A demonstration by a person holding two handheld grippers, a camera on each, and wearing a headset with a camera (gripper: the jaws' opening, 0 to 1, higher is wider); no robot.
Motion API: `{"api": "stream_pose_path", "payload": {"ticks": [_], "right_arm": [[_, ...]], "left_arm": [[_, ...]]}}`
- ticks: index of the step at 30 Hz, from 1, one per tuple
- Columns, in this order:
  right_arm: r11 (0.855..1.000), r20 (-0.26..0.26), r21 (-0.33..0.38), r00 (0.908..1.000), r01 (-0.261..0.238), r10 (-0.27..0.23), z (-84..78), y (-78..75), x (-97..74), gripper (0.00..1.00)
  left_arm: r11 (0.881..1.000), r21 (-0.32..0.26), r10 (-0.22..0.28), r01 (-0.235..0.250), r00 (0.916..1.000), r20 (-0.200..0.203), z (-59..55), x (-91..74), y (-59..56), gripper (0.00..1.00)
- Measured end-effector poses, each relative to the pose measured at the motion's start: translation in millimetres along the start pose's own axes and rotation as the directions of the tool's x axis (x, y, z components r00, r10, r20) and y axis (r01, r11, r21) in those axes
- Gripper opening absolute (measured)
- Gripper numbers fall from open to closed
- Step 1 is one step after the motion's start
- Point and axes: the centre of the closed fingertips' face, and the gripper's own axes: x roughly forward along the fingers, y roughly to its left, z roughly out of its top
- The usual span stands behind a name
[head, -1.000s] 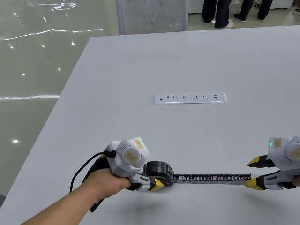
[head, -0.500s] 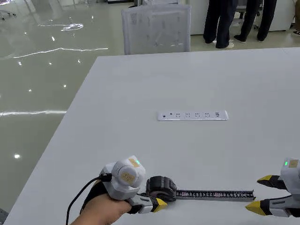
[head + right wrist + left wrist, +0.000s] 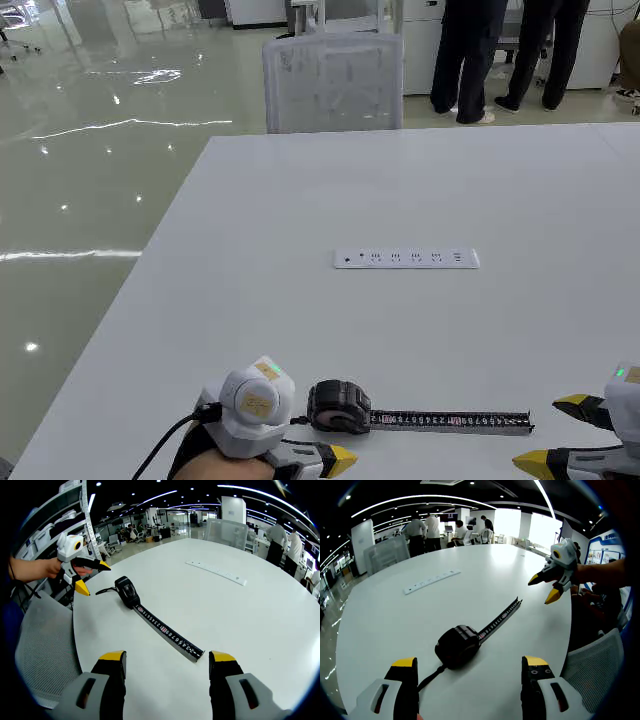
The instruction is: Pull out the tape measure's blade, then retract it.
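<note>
The left claw (image 3: 470, 662) stands wide, its yellow-tipped jaws spread and holding nothing; just ahead of them, in the gap, lies the tape measure (image 3: 458, 645), its black case on its side on the white tabletop (image 3: 385, 625) near the person's edge; a thin black strap (image 3: 431, 676) trails from the case back toward the claw. The right claw (image 3: 167, 656) is wide as well and empty; the hook end of the blade (image 3: 165, 628) lies on the tabletop just ahead of its jaws, clear of both. The blade is out of the case and runs flat and straight between the two claws, numbers up; farther out, near the middle of the tabletop, a white power strip (image 3: 406, 259) lies well apart from the tape measure; beyond the far edge stands a mesh-backed chair (image 3: 333, 70), with people (image 3: 470, 50) on the glossy floor (image 3: 90, 150) behind.
</note>
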Motion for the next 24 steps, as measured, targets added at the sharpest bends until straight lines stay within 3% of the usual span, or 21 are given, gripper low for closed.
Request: {"api": "stream_pose_path", "payload": {"ticks": [3, 13, 24], "right_arm": [[0.999, 0.030, 0.032, 0.9995, 0.012, -0.013, 2.8, 7.2, -5.7, 0.65], [0.994, 0.074, 0.101, 0.9954, 0.053, -0.061, 5.9, 25.5, -24.2, 0.68], [0.977, 0.111, 0.190, 0.9867, 0.096, -0.118, 12.5, 32.7, -50.4, 0.72]], "left_arm": [[1.000, -0.003, 0.017, -0.017, 0.9999, -0.002, -3.7, -5.8, -1.8, 0.87], [0.999, -0.026, 0.044, -0.044, 0.9989, 0.016, -2.3, -21.5, -8.2, 0.89], [0.996, -0.061, 0.066, -0.064, 0.9970, 0.040, -0.1, -37.0, -14.8, 0.91]]}}
